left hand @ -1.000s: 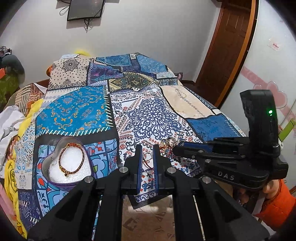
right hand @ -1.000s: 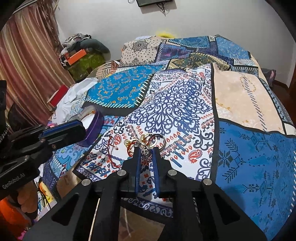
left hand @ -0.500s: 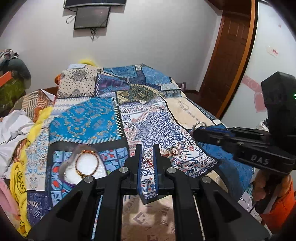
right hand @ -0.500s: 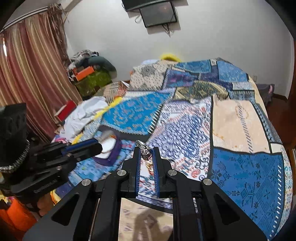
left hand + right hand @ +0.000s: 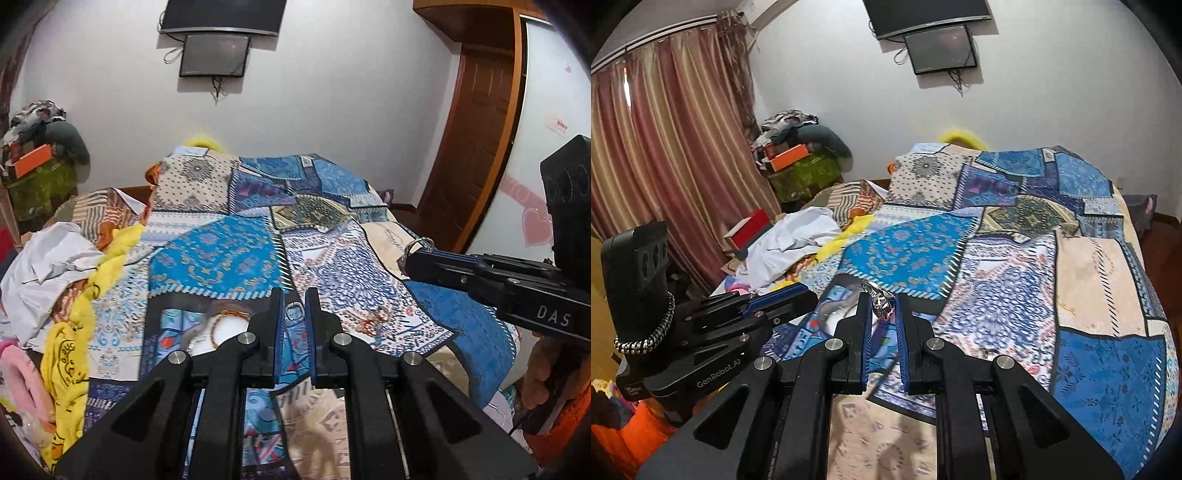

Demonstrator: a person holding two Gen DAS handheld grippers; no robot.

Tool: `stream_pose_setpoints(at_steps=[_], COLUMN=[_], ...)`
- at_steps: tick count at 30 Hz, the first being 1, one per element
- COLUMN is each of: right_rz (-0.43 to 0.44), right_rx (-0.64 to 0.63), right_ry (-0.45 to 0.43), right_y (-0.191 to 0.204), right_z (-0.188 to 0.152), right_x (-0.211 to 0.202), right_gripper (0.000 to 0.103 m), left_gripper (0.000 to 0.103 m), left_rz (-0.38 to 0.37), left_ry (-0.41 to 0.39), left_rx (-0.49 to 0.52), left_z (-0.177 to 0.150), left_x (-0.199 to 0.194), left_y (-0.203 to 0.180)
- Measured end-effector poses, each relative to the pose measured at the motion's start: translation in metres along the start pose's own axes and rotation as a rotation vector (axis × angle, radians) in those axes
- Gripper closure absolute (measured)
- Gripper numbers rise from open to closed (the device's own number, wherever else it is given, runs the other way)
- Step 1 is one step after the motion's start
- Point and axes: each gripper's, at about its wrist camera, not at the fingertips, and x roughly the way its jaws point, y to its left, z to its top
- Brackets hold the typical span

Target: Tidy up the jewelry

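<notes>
Silver open-band ring sits clamped between the black left gripper fingers, above the patchwork blue bedspread; a heart-shaped tin lies just left of the gripper. Right view: right gripper is clamped on an ornate silver ring, above the same bedspread.
</notes>
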Motion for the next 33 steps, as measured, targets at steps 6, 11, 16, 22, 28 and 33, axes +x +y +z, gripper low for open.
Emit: stream_pose_setpoints(at_steps=[6,11,16,22,28,33], right_rz=[0.03,0.058,0.081,0.092,0.107,0.121], right_rx=[-0.017,-0.021,-0.022,-0.032,-0.043,-0.046], right_ry=[0.009,0.048,0.112,0.186,0.242,0.274], right_y=[0.014,0.021,0.021,0.018,0.015,0.013], right_z=[0.004,0.005,0.003,0.0,0.003,0.005], right_x=[0.015,0.039,0.071,0.101,0.127,0.141], right_gripper=[0.092,0.092,0.092,0.092,0.092,0.092], left_gripper=[0.094,0.094,0.094,0.094,0.094,0.094], left_rz=[0.028,0.054,0.074,0.07,0.056,0.048], left_ry=[-0.017,-0.011,0.032,0.101,0.159,0.183], left_rx=[-0.022,-0.045,-0.08,-0.092,-0.11,-0.11], left_z=[0.0,-0.004,-0.013,-0.027,-0.035,-0.038], left_x=[-0.006,-0.004,0.012,0.037,0.064,0.076], left_y=[0.02,0.037,0.058,0.068,0.076,0.076])
